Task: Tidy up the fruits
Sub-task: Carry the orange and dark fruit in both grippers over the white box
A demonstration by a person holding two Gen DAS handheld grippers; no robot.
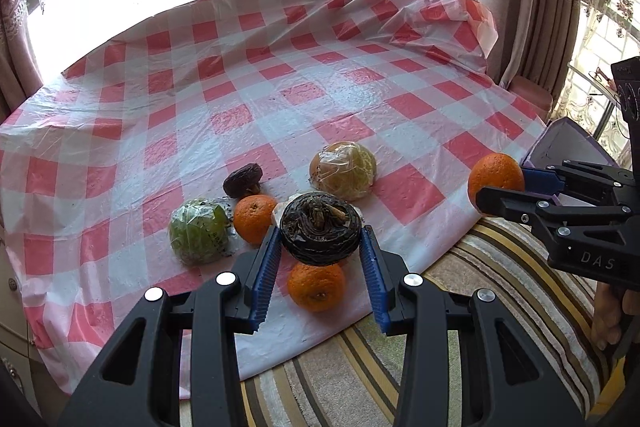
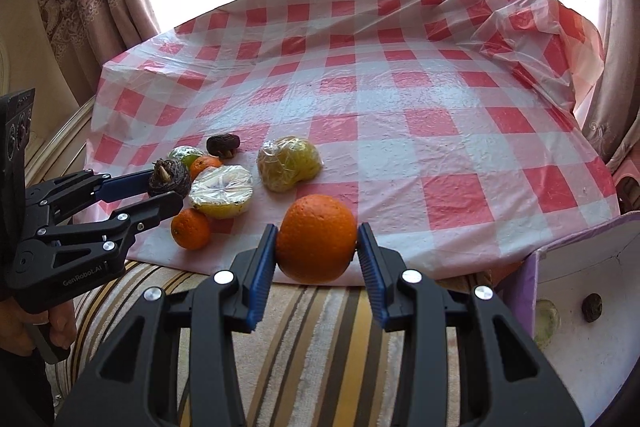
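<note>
My left gripper point(image 1: 320, 247) clamps a dark, shrivelled fruit point(image 1: 320, 233), perhaps a mangosteen; my right gripper point(image 2: 317, 247) pinches an orange point(image 2: 316, 238) above the checked cloth point(image 2: 400, 107)

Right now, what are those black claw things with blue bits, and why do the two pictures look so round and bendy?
They are grabbing tools, and a person holds one in each hand. Each tool carries a small wide-angle camera, which bends the picture. One picture looks along the left gripper, the other along the right gripper. The blue parts are its fingers. The left one squeezes a dark wrinkled fruit. The right one squeezes a big orange. On the red checked cloth lie two small oranges, a green fruit in plastic wrap, a yellowish wrapped fruit, another wrapped fruit and a small dark fruit. A white box beside the cloth already holds two fruits.
</note>
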